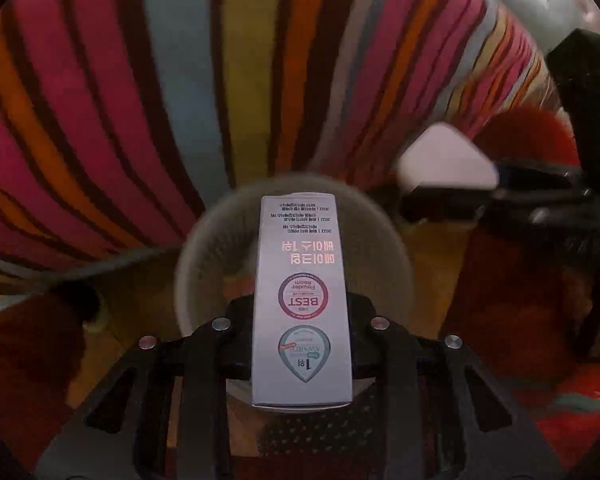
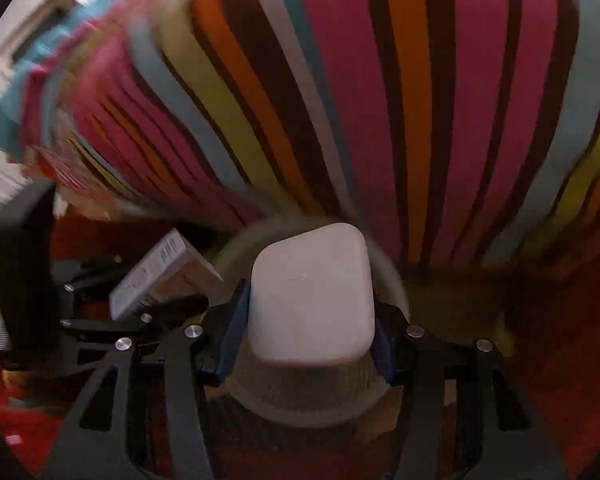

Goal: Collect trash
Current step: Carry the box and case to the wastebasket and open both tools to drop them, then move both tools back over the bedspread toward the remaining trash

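My left gripper (image 1: 302, 344) is shut on a tall white printed carton (image 1: 302, 300) and holds it over a pale round mesh bin (image 1: 216, 248). My right gripper (image 2: 310, 320) is shut on a white rounded box (image 2: 310, 292) and holds it over the same bin (image 2: 300, 396). The right gripper with its white box also shows at the right of the left wrist view (image 1: 446, 162). The left gripper with the carton (image 2: 160, 276) shows at the left of the right wrist view.
A bed or sofa with a bright striped cover (image 1: 180, 80) rises just behind the bin and fills the upper part of both views (image 2: 380, 100). Red carpet (image 2: 560, 340) lies around the bin. Both views are motion-blurred.
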Action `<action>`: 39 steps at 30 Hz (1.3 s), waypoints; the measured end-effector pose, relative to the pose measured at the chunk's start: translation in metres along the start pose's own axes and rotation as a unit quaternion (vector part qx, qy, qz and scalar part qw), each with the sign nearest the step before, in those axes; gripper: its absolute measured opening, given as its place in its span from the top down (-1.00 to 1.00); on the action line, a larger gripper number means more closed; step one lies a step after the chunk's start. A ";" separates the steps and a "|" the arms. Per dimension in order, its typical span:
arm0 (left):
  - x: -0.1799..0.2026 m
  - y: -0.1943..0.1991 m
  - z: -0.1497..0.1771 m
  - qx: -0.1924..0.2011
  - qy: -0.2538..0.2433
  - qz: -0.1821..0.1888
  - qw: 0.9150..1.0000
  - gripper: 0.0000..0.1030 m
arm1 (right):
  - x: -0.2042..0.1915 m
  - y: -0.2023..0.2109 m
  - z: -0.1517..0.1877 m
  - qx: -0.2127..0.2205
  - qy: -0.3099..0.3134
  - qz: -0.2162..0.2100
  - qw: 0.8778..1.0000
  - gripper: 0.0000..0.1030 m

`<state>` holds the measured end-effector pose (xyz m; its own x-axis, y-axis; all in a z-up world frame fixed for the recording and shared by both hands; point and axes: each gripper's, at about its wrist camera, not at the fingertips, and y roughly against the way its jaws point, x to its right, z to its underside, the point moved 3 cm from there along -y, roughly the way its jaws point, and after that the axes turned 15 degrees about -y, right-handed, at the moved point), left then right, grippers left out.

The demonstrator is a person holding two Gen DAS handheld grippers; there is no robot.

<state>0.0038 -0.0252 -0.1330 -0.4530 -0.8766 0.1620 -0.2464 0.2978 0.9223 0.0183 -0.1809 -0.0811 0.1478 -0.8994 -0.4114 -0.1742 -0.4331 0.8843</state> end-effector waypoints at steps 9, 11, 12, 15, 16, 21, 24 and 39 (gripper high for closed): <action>-0.011 -0.042 0.004 -0.054 0.012 0.008 0.998 0.36 | -0.005 -0.048 0.014 -0.075 -0.001 0.025 0.997 -0.11; -0.017 -0.046 0.007 -0.067 0.016 0.005 0.998 -0.41 | -0.001 -0.053 0.020 -0.077 -0.007 0.041 0.996 -0.29; -0.016 -0.047 0.008 -0.068 0.016 0.001 0.998 -0.69 | 0.001 -0.053 0.019 -0.075 -0.012 0.046 0.996 -0.32; -0.017 -0.048 0.008 -0.067 0.018 0.005 0.998 -0.69 | 0.011 -0.050 0.020 -0.069 -0.032 0.050 0.996 -0.37; -0.018 -0.048 0.008 -0.068 0.020 0.004 0.997 -0.69 | 0.015 -0.049 0.019 -0.067 -0.037 0.052 0.996 -0.37; -0.016 -0.045 0.015 -0.066 0.027 0.000 0.997 -0.69 | 0.022 -0.051 0.022 -0.067 -0.050 0.055 0.995 -0.37; -0.016 -0.043 0.014 -0.060 0.027 -0.006 0.998 -0.69 | 0.021 -0.051 0.023 -0.065 -0.047 0.059 0.995 -0.37; -0.020 0.137 -0.036 0.169 0.002 -0.075 0.983 -0.69 | -0.011 0.065 0.005 0.094 0.025 -0.012 0.995 -0.37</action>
<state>0.0102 0.0192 0.0032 -0.3870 -0.9214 0.0360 -0.5804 0.2737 0.7670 0.0008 -0.1996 -0.0198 0.2009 -0.8865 -0.4169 -0.3491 -0.4624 0.8151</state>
